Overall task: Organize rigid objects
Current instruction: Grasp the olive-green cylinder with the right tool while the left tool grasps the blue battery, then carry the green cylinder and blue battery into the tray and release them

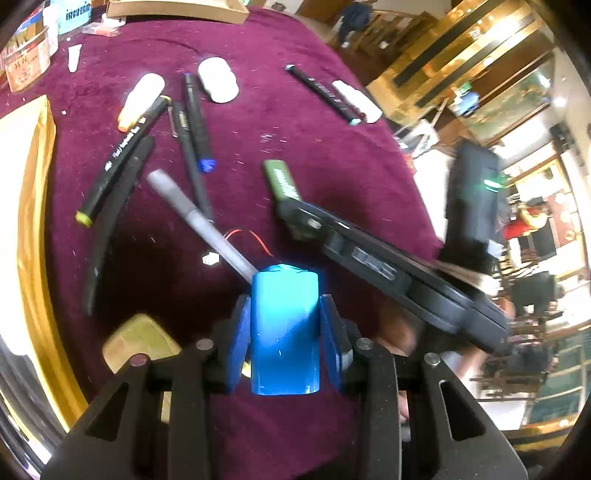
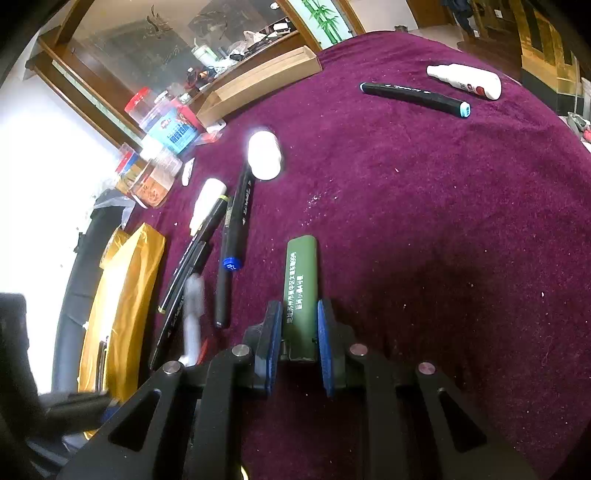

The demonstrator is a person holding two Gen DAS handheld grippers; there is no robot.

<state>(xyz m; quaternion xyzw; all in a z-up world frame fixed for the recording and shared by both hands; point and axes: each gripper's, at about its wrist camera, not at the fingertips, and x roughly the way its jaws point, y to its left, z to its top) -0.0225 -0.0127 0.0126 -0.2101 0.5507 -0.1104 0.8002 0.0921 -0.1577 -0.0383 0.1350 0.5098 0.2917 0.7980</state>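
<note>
left tool [image 1: 284, 325] clamps blue battery pack [image 1: 284, 332]; right tool [image 2: 297, 332] grips green lighter [image 2: 300, 291].

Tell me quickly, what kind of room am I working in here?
Probably a restaurant or banquet room, not a workshop: a large table under a maroon velvet cloth, gold-trimmed wood panelling behind it, and wooden dining chairs further back. Pens and bottles are scattered on the cloth.

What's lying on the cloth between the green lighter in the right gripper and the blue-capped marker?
Nothing: in the right wrist view, only bare maroon cloth separates the green lighter from the blue-capped marker.
</note>
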